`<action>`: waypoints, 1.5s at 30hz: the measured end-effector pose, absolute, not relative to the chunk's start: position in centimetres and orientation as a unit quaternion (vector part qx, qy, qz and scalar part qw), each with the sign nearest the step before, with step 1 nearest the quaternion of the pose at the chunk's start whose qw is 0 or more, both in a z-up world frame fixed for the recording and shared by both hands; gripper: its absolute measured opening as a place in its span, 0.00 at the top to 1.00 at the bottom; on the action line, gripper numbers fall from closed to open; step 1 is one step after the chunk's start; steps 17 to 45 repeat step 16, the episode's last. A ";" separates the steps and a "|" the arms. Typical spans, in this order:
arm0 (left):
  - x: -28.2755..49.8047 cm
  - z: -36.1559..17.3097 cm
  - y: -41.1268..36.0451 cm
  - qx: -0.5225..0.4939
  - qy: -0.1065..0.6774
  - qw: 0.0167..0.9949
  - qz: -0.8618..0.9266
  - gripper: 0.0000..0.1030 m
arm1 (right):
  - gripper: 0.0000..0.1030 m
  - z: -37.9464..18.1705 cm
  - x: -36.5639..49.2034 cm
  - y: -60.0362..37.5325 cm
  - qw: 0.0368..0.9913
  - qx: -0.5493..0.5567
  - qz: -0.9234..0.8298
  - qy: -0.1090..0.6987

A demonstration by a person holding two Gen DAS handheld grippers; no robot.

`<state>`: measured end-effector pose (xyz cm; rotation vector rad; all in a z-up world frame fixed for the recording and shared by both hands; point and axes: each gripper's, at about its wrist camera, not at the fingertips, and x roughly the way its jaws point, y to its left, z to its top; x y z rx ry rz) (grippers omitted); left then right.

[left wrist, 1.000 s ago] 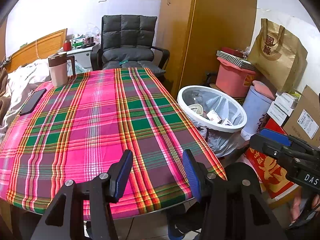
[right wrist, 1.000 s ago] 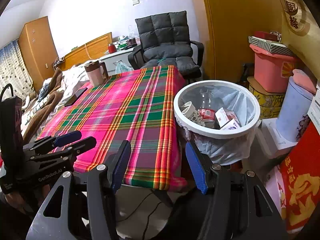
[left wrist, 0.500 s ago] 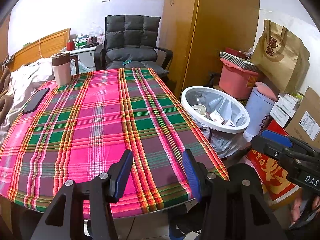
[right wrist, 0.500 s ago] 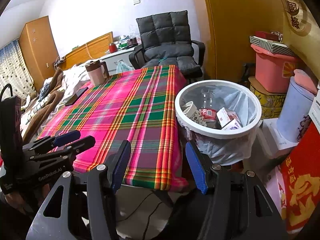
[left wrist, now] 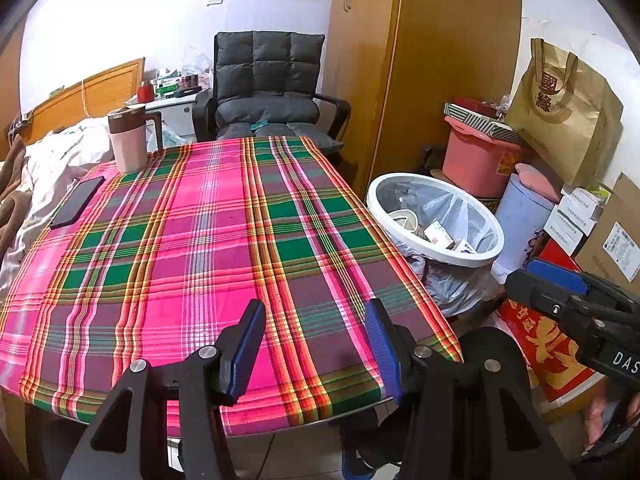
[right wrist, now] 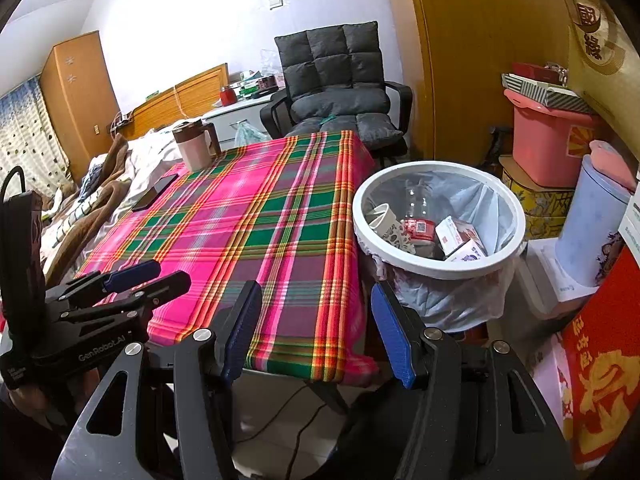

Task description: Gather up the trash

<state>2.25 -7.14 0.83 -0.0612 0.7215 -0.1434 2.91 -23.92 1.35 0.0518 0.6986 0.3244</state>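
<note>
Going left to right across the pink-and-green plaid-covered tabletop [left wrist: 224,240]: one black slab phone [left wrist: 78,201] lies flat by the left edge, and one pink mug with a brown lid and handle [left wrist: 128,140] stands upright at the far left corner. Both look like keepers, parked out of the way, not trash. The rest of the cloth shows nothing I can spot.

The left claw [left wrist: 314,354] hovers over the near edge, its two blue pads spread wide with nothing between them. The right claw [right wrist: 316,334] hangs off the near right corner, also spread and empty. I'd guess they're just waiting, since there's nothing left to grab.

The trash itself sits in the one round white bin with a clear plastic liner [right wrist: 496,266], standing on the floor just beside the tabletop's right edge, handy for dropping stuff in. Inside I count one white patterned paper cup [right wrist: 386,222], one clear bottle with a red label [right wrist: 418,216] and two small printed cardboard boxes [right wrist: 456,234]. Looks pretty much done to me.
</note>
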 end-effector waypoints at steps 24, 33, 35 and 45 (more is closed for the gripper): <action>2.1 0.6 -7.2 -0.031 0.354 0.933 -0.060 0.50 | 0.43 1.2 3.1 -24.0 0.925 0.026 0.160 0.342; 2.1 0.6 -7.2 -0.031 0.354 0.933 -0.060 0.50 | 0.43 1.2 3.1 -24.0 0.925 0.026 0.160 0.342; 2.1 0.6 -7.2 -0.031 0.354 0.933 -0.060 0.50 | 0.43 1.2 3.1 -24.0 0.925 0.026 0.160 0.342; 2.1 0.6 -7.2 -0.031 0.354 0.933 -0.060 0.50 | 0.43 1.2 3.1 -24.0 0.925 0.026 0.160 0.342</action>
